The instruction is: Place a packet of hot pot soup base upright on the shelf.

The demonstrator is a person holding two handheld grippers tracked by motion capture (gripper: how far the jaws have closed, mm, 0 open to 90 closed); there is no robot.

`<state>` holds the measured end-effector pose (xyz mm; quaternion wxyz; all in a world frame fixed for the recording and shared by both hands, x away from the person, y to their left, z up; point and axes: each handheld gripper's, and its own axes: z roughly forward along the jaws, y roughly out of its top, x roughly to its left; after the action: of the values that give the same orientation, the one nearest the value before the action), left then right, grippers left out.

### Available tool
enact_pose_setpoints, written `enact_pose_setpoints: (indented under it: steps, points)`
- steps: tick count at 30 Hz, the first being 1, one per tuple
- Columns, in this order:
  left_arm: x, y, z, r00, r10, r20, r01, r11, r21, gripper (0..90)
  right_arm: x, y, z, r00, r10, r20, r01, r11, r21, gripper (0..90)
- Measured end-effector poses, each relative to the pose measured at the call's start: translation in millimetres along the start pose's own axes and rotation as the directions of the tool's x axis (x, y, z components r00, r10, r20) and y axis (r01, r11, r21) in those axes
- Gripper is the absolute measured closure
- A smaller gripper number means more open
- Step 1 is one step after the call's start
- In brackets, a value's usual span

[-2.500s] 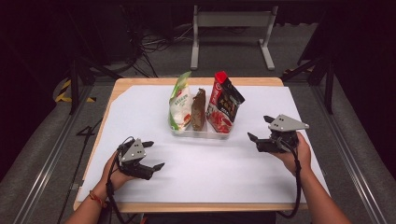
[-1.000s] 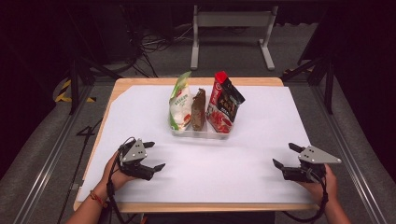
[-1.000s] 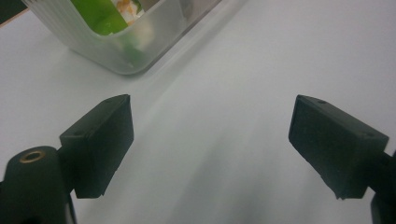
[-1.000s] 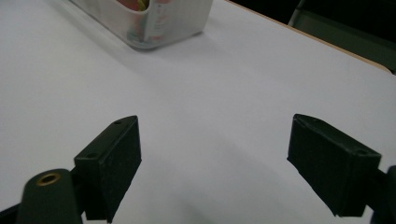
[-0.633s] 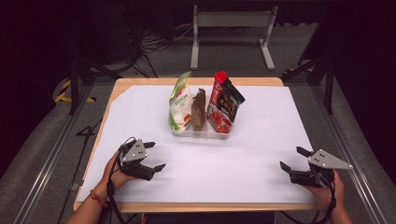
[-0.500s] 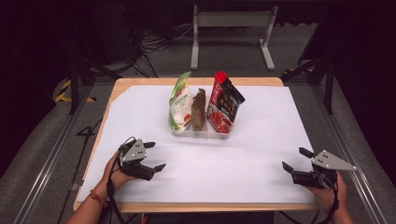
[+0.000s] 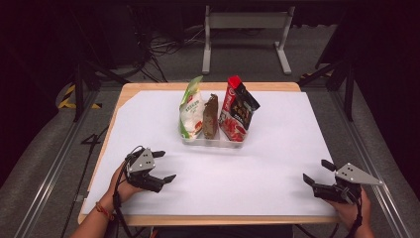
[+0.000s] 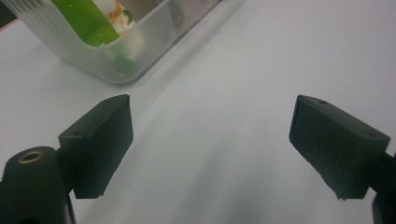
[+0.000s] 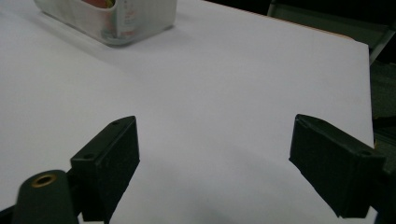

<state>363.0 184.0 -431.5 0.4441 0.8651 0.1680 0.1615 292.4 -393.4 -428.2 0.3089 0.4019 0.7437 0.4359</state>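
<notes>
White paper covers your desk (image 7: 277, 163); the clear tray (image 7: 212, 141) of snack bags sits mid-desk; your left tongs (image 7: 159, 166) and right tongs (image 7: 317, 172) rest near the front corners, both spread, empty.

The high view looks forward and down over the whole white tabletop (image 7: 277, 163) from the person's side, while both gripper views skim low and close across that tabletop, each catching the clear plastic tray (image 7: 212, 142) in its upper left, the part all three share.
</notes>
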Motion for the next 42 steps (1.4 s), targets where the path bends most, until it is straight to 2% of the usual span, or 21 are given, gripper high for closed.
enact_pose_setpoints:
  steps: [7, 19, 42]
  points:
    - [-0.4, -0.5, -0.3, 1.0, 0.004, 0.006, -0.004, 1.0, -0.001, 14.3, 0.1, -2.0, 1.7, 0.9999, 0.012, 0.007, -0.012, 1.0, 0.004, 16.4]
    - [-0.6, 0.3, -1.5, 0.9998, 0.019, 0.004, -0.019, 0.9998, 0.001, 14.3, 7.4, 2.4, 5.8, 0.9999, -0.009, 0.005, 0.009, 1.0, 0.012, 16.0]
    - [0.0, 1.0, 1.7, 0.9998, 0.011, 0.014, -0.011, 0.9999, 0.004, 14.2, 7.3, 3.1, 7.4, 1.0, 0.004, 0.002, -0.004, 1.0, 0.023, 14.4]
